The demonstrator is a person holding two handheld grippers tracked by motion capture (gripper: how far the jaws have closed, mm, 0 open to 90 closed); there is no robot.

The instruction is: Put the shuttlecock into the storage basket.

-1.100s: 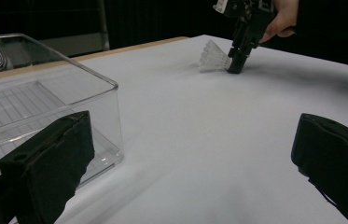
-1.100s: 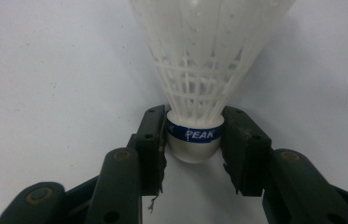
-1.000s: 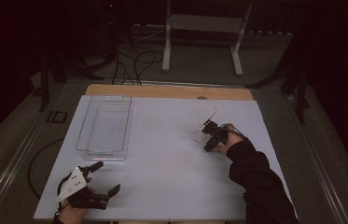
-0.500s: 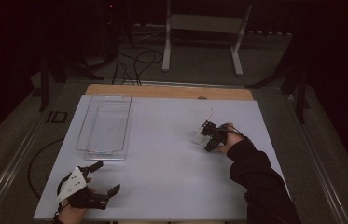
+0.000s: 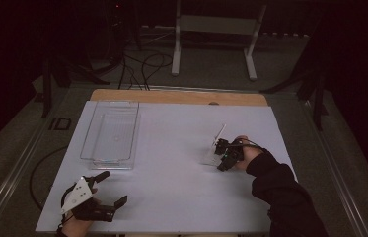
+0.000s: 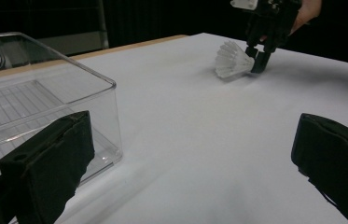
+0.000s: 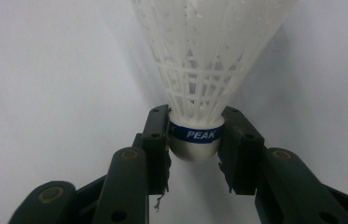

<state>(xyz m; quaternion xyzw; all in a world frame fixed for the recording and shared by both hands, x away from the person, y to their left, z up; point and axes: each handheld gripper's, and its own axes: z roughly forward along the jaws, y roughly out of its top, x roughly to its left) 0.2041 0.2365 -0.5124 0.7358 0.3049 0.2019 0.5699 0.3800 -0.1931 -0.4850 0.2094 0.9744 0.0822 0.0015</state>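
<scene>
Right, my right tongs (image 7: pixel 194 140) have the shuttlecock (image 7: pixel 204 56) pinched by its cork base, one pad on either side of the blue band, the white plastic skirt fanning out ahead of the jaws. In the high view those tongs (image 5: pixel 225 157) sit low over the right half of the sheet with the shuttlecock (image 5: pixel 215 148) at their tip, and from the left gripper view I see its skirt (image 6: pixel 231 60) down close to the surface, whether touching or just clear I can't say. So I judge the grab done; the carry is what remains.

My left tongs (image 5: pixel 103 190) rest at the near left corner, jaws spread wide with nothing between them, idle. Just ahead of them, a little to their left, stands the clear plastic bin (image 5: pixel 111 133), empty, its ribbed floor bare (image 6: pixel 17 109). That looks like the likely destination, well apart from the right tongs, across the middle of the sheet. Nothing has gone in yet, so by my reckoning I'm at the early part: one thing gripped, transfer and drop still to come.

Now the surroundings. A white sheet (image 5: pixel 171 177) covers the table, with a strip of wooden edge (image 5: pixel 171 96) showing at the far side beyond both tongs. Past that, the room is dark: grey floor, a tangle of cables (image 5: pixel 142 61), and a pale metal stand (image 5: pixel 216 24).
</scene>
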